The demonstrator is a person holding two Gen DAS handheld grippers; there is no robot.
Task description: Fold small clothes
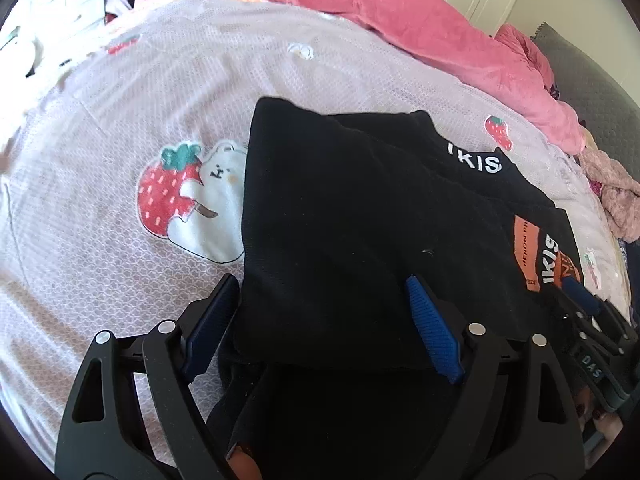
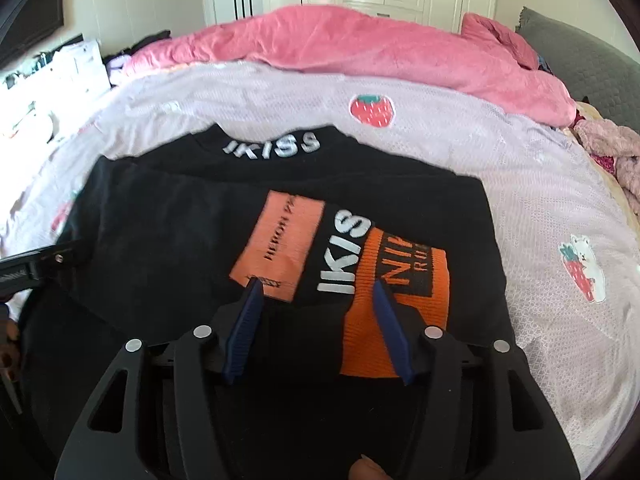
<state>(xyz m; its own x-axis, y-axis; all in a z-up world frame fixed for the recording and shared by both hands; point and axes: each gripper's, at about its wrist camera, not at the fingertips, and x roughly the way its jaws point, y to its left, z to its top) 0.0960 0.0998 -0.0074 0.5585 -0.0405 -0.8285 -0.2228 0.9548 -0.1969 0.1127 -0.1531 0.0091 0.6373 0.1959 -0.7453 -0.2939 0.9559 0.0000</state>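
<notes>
You're looking at a small black knit sweater lying flat on the bed, its collar pointing away from you with white IKISS lettering showing across it. Orange patches and more white IKISS lettering are showing on the chest. One side is lying folded in over the body, and the hem is sitting nearest you, partly doubled over.

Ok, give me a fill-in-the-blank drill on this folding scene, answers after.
1. The black sweater lies on a lilac sheet printed with ____.
2. The white letters on its collar read ____.
3. The bunched blanket behind it is ____.
4. The left gripper and right gripper both have their jaws ____.

Answers: strawberries; IKISS; pink; open
</notes>
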